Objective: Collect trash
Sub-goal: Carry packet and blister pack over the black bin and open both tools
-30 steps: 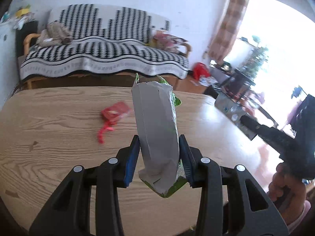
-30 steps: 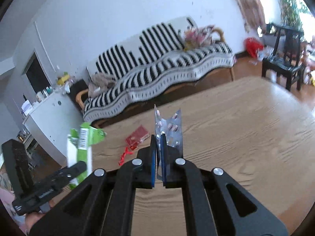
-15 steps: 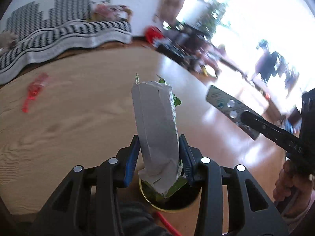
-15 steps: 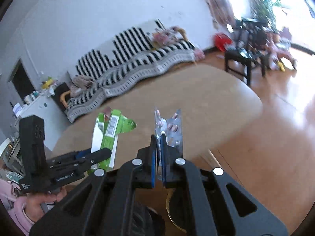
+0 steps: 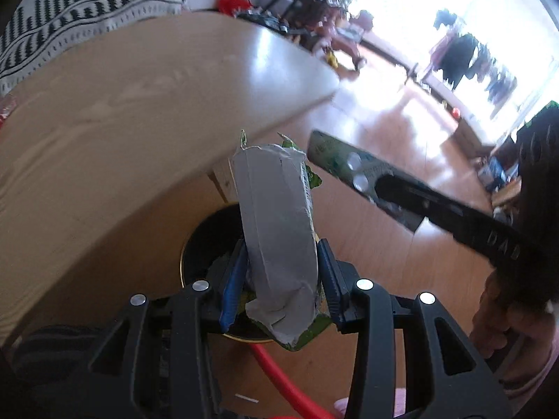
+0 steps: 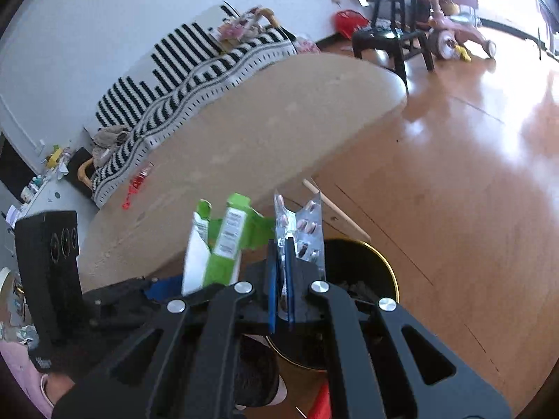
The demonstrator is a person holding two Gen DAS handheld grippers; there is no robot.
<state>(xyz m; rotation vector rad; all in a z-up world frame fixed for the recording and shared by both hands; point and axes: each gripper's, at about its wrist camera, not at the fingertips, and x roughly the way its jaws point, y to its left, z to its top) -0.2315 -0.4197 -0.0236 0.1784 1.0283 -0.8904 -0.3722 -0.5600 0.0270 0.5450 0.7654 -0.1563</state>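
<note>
Both my claws have swung off the counter [image 5: 115, 111] since a sec ago and dropped toward the floor; the sofa that filled the view then now sits at the top edge. Left claw [image 5: 282, 281] is clenched on the green-and-grey carton [image 5: 277, 223], which stands upright betw. the blue pads, directly above the black gold-rimmed bin [image 5: 195, 241] on the floor beside the counter's edge. Right claw [image 6: 281, 281] is clamped tight on the silver pill blister pack [image 6: 307, 227], over the same bin [image 6: 380, 265]. Bin holds some greyish scraps; can't tell what. Red wrapper [image 6: 137, 185] lies on the counter, well apart from both claws. Red hose on floor by the bin.
</note>
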